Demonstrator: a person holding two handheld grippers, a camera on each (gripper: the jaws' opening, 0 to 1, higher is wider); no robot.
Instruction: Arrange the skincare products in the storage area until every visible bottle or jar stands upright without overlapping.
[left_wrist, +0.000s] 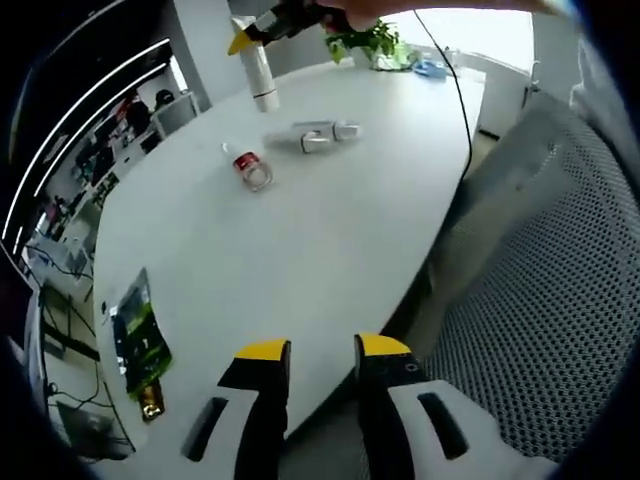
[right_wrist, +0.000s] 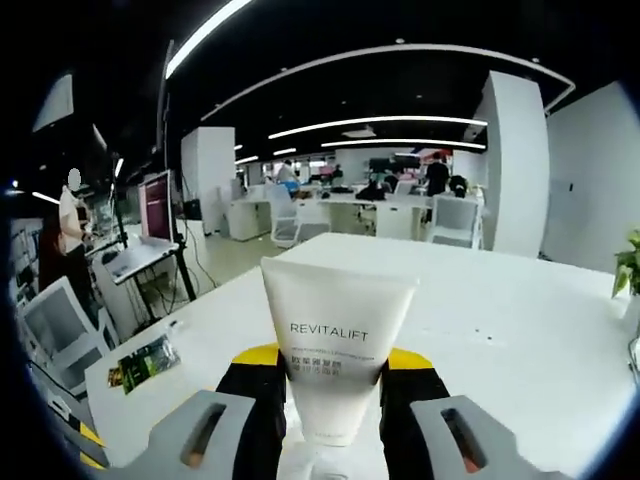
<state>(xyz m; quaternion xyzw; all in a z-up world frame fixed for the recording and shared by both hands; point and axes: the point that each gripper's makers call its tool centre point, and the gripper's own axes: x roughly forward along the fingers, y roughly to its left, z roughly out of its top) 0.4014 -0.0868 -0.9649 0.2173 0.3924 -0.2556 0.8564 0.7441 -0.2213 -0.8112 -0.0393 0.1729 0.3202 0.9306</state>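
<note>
White table (left_wrist: 330, 250) edge nears left hand-held gripper (left_wrist: 324, 352) — parted; right hand-held gripper (right_wrist: 335, 362) seemingly clamps tube (right_wrist: 336, 340).

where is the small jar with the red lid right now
In the left gripper view the small clear jar with the red lid lies tipped on the white table, left of the white bottles lying flat and below the white tube standing on its cap.
</note>
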